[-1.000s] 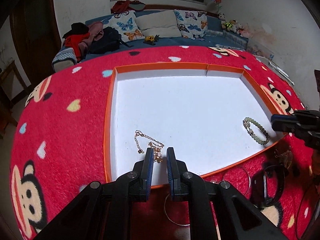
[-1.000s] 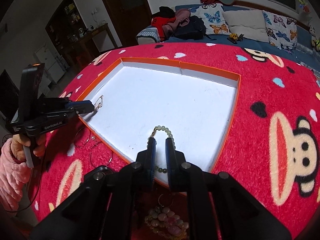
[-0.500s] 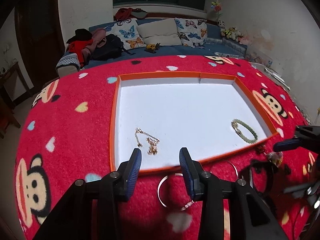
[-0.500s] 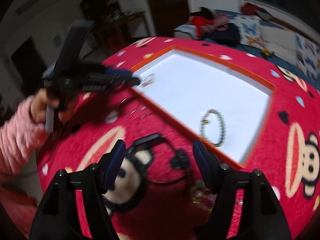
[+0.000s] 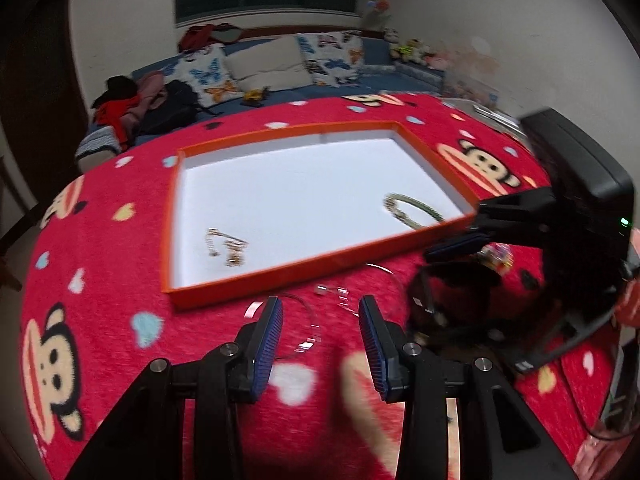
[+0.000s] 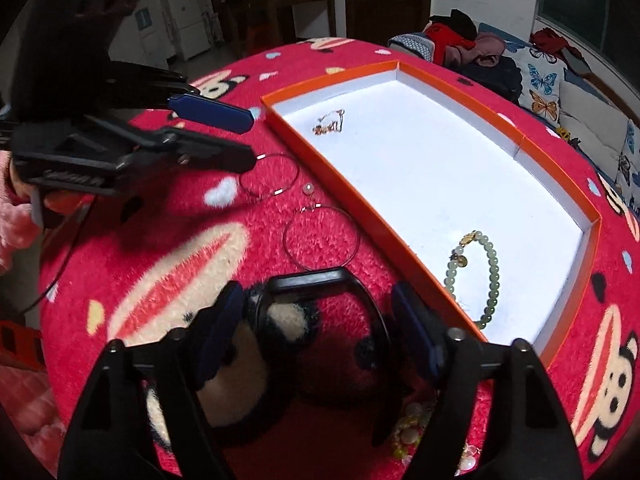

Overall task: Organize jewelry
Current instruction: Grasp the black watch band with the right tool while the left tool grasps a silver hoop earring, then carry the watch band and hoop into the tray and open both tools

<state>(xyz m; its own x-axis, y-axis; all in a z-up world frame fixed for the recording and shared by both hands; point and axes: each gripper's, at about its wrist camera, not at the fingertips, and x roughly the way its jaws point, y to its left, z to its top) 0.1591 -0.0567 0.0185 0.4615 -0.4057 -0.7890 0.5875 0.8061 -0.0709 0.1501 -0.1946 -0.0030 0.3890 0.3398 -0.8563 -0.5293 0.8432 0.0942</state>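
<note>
While our left gripper (image 5: 320,334) gapes empty over a thin silver hoop (image 5: 298,326), our right gripper (image 6: 320,330), jaws just narrowing, straddles a black bangle (image 6: 320,280) without gripping it. At two o'clock the shallow orange-rimmed white tray (image 6: 360,204) holds a pale green bead bracelet (image 6: 486,276) and a gold chain (image 6: 330,124).

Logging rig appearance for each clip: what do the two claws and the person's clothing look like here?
Both are black plastic frames with silver screws. The left claw and right claw carry ribbed blue pads. The left unit has a thin black cable; the right's body shows a small green light. A fuzzy pink sleeve covers the left wrist.
</note>
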